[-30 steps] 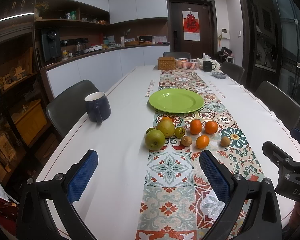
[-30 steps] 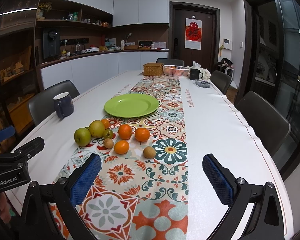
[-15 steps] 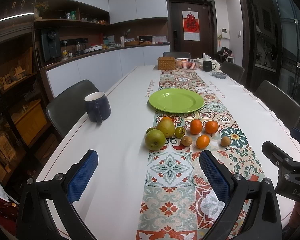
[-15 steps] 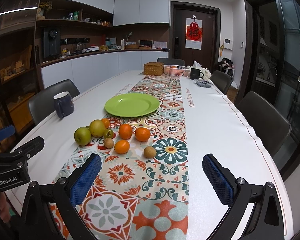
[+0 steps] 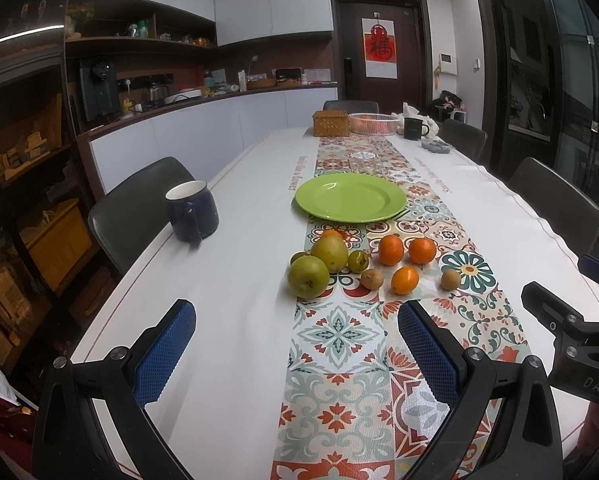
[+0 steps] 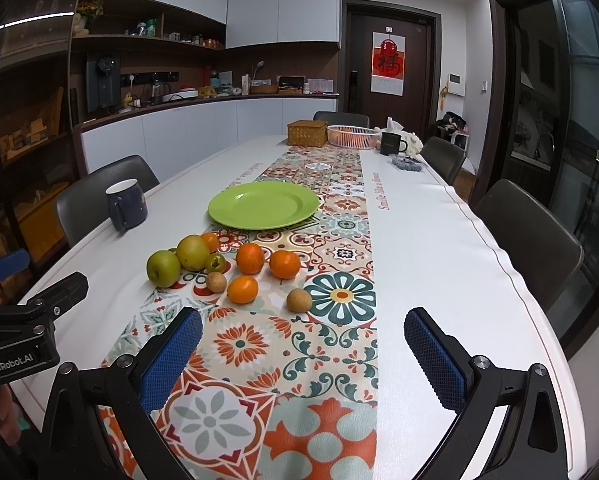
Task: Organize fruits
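Several fruits lie in a cluster on the patterned runner: a green pear point(image 5: 308, 277) point(image 6: 163, 268), a yellow pear point(image 5: 330, 253) point(image 6: 192, 252), oranges point(image 5: 391, 249) point(image 6: 250, 257), a small orange point(image 5: 404, 279) point(image 6: 242, 289) and brown kiwis point(image 5: 450, 279) point(image 6: 299, 300). An empty green plate point(image 5: 350, 197) point(image 6: 263, 205) sits beyond them. My left gripper point(image 5: 295, 344) is open and empty, short of the fruits. My right gripper point(image 6: 302, 354) is open and empty, also short of them.
A dark blue mug point(image 5: 192, 215) point(image 6: 126, 204) stands left of the plate. A wicker box point(image 5: 331, 123), a pink basket point(image 5: 373, 123) and a black mug point(image 5: 415, 128) stand at the far end. Chairs line both sides of the table.
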Action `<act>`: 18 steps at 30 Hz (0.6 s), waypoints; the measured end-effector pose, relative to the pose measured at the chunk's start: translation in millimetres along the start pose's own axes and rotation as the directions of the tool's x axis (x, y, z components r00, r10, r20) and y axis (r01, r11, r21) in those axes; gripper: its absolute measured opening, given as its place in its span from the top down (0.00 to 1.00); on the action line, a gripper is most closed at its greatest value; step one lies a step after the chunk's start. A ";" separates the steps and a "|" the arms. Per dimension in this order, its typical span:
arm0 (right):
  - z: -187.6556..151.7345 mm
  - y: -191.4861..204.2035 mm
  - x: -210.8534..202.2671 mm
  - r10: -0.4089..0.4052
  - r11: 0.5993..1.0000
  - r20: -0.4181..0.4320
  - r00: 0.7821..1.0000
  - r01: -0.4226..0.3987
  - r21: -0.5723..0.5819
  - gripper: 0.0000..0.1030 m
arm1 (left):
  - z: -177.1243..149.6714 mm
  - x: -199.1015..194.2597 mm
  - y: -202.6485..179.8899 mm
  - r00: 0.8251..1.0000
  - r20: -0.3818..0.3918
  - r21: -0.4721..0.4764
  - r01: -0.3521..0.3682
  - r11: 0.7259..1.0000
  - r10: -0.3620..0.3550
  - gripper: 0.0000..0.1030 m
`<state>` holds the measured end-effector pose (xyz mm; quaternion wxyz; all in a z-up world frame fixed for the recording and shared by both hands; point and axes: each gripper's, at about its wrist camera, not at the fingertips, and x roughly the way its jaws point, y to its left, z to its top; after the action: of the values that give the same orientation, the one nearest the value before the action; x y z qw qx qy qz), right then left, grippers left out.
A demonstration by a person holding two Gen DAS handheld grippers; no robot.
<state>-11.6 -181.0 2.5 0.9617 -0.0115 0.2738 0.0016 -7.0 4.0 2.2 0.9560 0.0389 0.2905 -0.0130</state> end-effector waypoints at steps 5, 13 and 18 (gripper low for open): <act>-0.9 -1.6 12.0 -0.004 1.000 0.000 1.000 0.004 -0.022 0.01 | -0.2 7.2 -3.1 1.000 -0.002 0.020 0.007 1.000 -0.007 0.01; 6.6 -4.3 31.5 0.002 0.998 0.001 1.000 -0.002 -0.060 0.02 | 5.6 27.4 -14.4 0.999 -0.013 0.073 0.053 0.996 -0.052 0.19; 10.5 -4.9 52.9 0.017 0.997 -0.037 0.999 -0.020 -0.069 0.11 | 8.7 49.4 -23.8 0.994 -0.047 0.107 0.103 0.989 -0.099 0.31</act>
<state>38.9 -185.8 -16.4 0.9556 -0.0424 0.2910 0.0197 37.7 -20.6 -19.6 0.9443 0.0767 0.3109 -0.0764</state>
